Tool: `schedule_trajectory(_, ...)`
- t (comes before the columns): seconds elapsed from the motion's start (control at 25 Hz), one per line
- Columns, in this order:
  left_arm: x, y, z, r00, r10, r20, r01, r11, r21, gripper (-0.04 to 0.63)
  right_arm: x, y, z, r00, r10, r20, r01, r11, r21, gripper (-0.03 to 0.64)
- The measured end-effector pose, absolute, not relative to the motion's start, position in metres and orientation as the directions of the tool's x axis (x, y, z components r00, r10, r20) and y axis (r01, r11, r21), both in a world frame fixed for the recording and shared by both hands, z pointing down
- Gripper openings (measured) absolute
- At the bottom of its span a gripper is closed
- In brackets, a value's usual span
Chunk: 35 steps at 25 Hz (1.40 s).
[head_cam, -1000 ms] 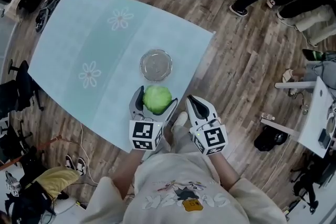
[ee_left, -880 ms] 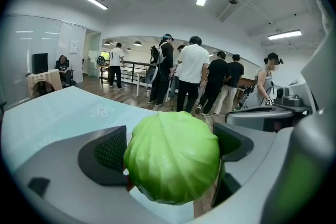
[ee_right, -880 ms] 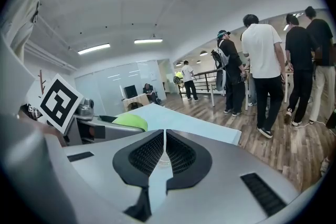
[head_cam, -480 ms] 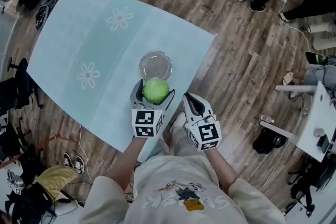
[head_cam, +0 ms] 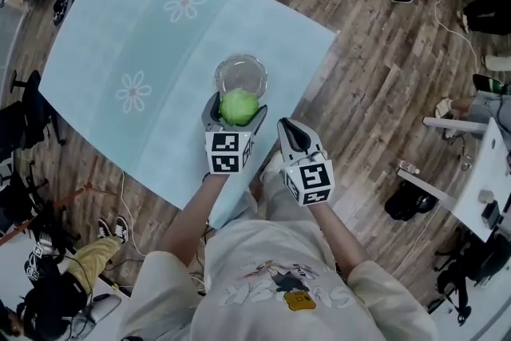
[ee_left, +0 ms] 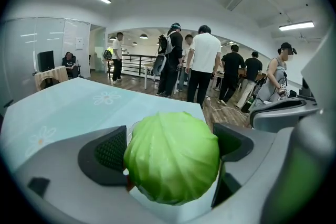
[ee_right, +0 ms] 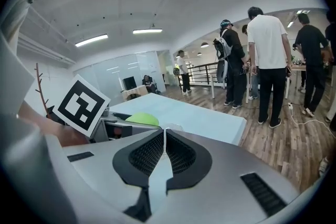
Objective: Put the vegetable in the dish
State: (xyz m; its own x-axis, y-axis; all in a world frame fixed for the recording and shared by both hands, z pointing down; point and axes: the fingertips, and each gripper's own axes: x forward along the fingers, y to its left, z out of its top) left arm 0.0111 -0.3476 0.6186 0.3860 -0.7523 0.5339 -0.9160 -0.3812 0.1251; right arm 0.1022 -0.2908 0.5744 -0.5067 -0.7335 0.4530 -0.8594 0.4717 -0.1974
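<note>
2 grippers, 1 vegetable, 1 dish. Compared with 0.5 s ago, the left gripper [head_cam: 236, 109] has gone forward with the cabbage [head_cam: 239, 106], which then sat just short of the clear glass dish [head_cam: 241, 68]. In the head view it now overlaps the dish's near rim; contact cannot be told. The left forearm reaches out over the near edge of the pale blue table [head_cam: 120, 28], gripper pointing away from the body. Its dark pads [ee_left: 111, 152] stand wide apart, pressed on either side of the cabbage. The right gripper [head_cam: 291, 129] has barely shifted, staying just beside the left off the table's edge, jaws closed together on nothing.
</note>
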Motion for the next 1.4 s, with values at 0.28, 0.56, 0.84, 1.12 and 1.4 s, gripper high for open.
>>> schedule_trajectory(0.28, 0.011, -0.358, 0.652, 0.367, -0.734, 0.571, -0.921, -0.373, 0.112, 0.526, 0.1, -0.287, 0.588, -0.508, -0.718, 0.476, -0.858, 0.471, -0.206, 0.031)
schedule_trajectory(0.56, 0.012, -0.38, 0.674, 0.362, -0.715, 0.598, -0.922, -0.369, 0.118, 0.526, 0.101, -0.288, 0.587, -0.502, -0.722, 0.476, -0.862, 0.459, -0.212, 0.031)
schedule_trajectory(0.84, 0.017, -0.4, 0.681, 0.361, -0.713, 0.601, -0.922, -0.371, 0.114, 0.526, 0.108, -0.29, 0.591, -0.485, -0.728, 0.485, -0.873, 0.44, -0.213, 0.031)
schedule_trajectory(1.12, 0.019, -0.423, 0.701, 0.36, -0.694, 0.623, -0.914, -0.396, 0.087, 0.526, 0.111, -0.291, 0.591, -0.478, -0.729, 0.489, -0.877, 0.43, -0.215, 0.031)
schedule_trajectory(1.4, 0.02, -0.423, 0.729, 0.342, -0.651, 0.677, -0.92, -0.379, 0.101, 0.526, 0.121, -0.292, 0.592, -0.466, -0.736, 0.49, -0.883, 0.416, -0.215, 0.031)
